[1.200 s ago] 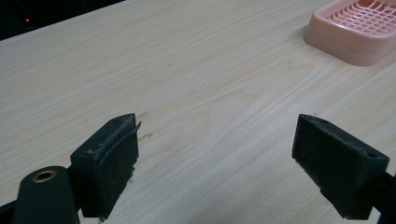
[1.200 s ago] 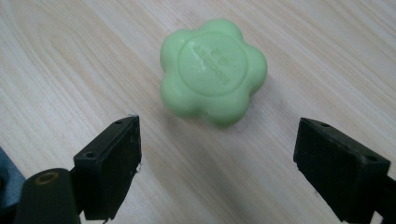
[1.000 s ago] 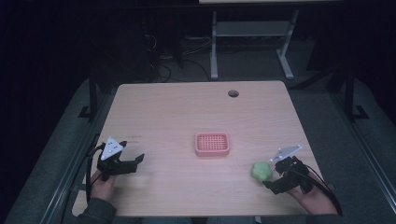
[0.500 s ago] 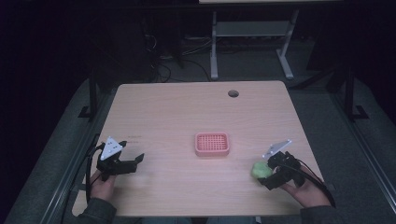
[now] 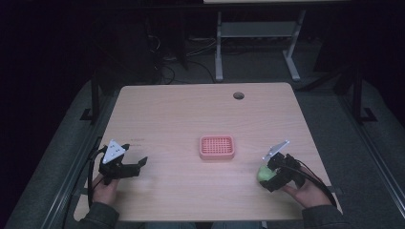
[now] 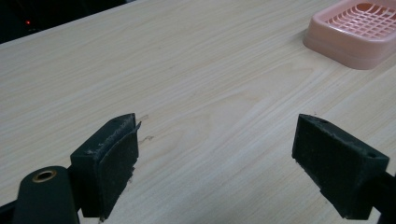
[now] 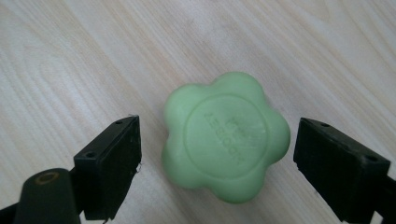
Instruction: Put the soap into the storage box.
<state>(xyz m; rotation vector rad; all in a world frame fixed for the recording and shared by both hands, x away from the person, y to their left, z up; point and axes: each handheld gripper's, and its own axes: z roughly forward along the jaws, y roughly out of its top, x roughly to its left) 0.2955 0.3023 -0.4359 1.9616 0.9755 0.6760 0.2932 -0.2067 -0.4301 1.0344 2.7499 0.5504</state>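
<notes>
A green flower-shaped soap (image 7: 225,141) lies flat on the wooden table, near its front right (image 5: 263,173). My right gripper (image 7: 217,163) hangs over it, open, with a jaw on each side of the soap and neither touching it; in the high view this gripper (image 5: 267,177) sits at the soap. A pink soap dish (image 5: 217,146) with a grid floor rests at the table's middle, empty, and its corner appears at the top right of the left gripper view (image 6: 359,32). My left gripper (image 5: 138,164) is open at the front left, low over bare wood (image 6: 215,158).
The table (image 5: 181,114) has a round cable hole (image 5: 238,95) near its far right edge. A metal stand (image 5: 255,33) and cables lie on the dark floor beyond it. The person's hands hold both grippers near the front edge.
My right gripper has moved left and down onto the soap, so that its jaws now straddle it. The left gripper has stayed put.
</notes>
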